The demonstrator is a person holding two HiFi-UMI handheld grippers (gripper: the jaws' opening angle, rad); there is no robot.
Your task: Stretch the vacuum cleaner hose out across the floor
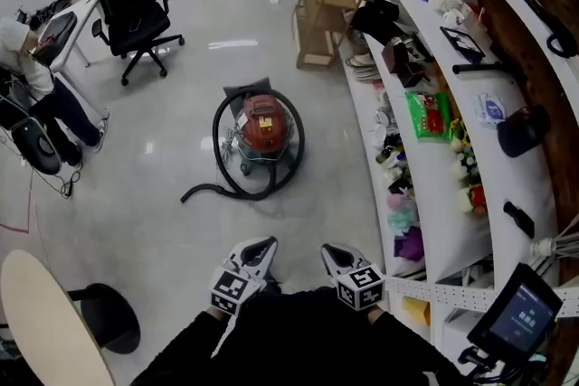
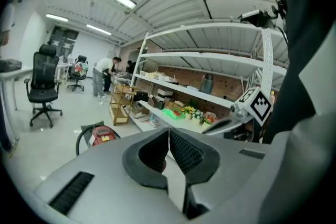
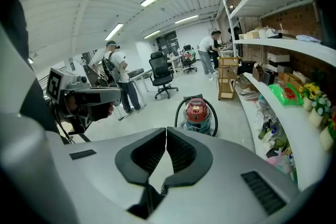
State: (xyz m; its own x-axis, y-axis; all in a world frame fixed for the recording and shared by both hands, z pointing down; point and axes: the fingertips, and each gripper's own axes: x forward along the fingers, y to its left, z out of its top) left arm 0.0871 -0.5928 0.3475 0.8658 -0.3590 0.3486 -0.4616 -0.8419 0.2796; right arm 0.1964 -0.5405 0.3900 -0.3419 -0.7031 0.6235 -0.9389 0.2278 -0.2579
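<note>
A red canister vacuum cleaner (image 1: 264, 124) stands on the grey floor mid-room, its black hose (image 1: 226, 167) looped around the body and trailing to the lower left, where its end lies on the floor. The vacuum cleaner (image 3: 198, 112) also shows ahead in the right gripper view and the vacuum cleaner (image 2: 102, 135) low left in the left gripper view. My left gripper (image 1: 256, 255) and right gripper (image 1: 339, 259) are held close to my body, well short of the vacuum. Both are shut with nothing between the jaws.
White curved shelves (image 1: 452, 167) packed with small items run along the right. A black office chair (image 1: 131, 0) and a wooden cart (image 1: 321, 14) stand farther back. A seated person (image 1: 27, 77) is at the left, a round table (image 1: 41, 321) at the lower left.
</note>
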